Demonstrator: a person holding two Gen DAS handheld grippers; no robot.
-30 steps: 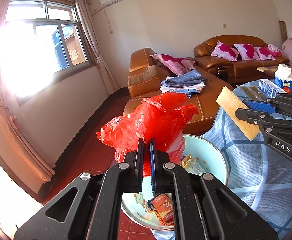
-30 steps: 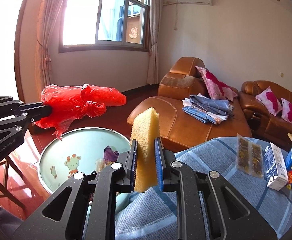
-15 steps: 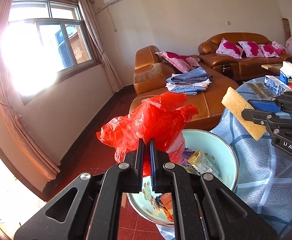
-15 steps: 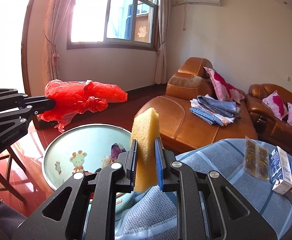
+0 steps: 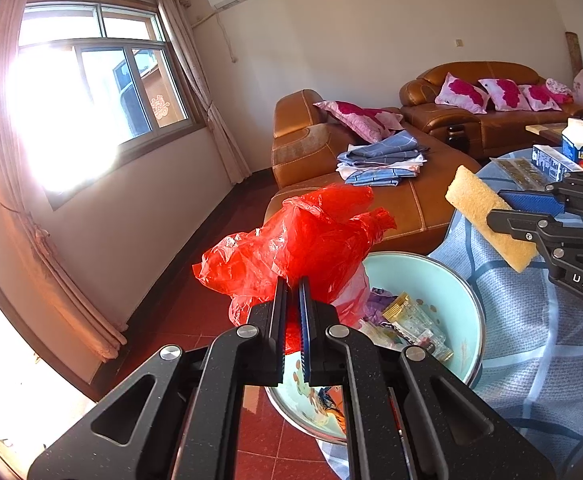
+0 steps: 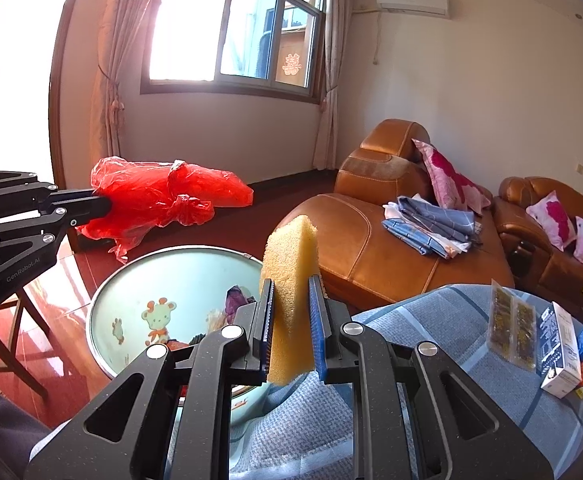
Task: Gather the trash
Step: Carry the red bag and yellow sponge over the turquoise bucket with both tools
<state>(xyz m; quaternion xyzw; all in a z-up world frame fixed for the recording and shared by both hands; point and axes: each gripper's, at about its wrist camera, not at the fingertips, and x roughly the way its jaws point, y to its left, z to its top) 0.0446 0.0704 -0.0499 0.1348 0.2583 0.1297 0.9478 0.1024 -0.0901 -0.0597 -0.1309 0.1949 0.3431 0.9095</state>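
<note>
Red plastic bag (image 5: 311, 236): pinched in left gripper (image 5: 292, 286), now nearer over basin (image 5: 443, 276). Yellow sponge (image 6: 289, 276): clamped in right gripper (image 6: 291, 292), edging basinward; drop likely next.

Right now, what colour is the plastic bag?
Red; the plastic bag shows best in the right wrist view.

Both wrist views look along their fingers, close over the basin (image 5: 443, 280) (image 6: 131, 300) — sofa (image 5: 411, 204) (image 6: 371, 236) shared behind.
</note>
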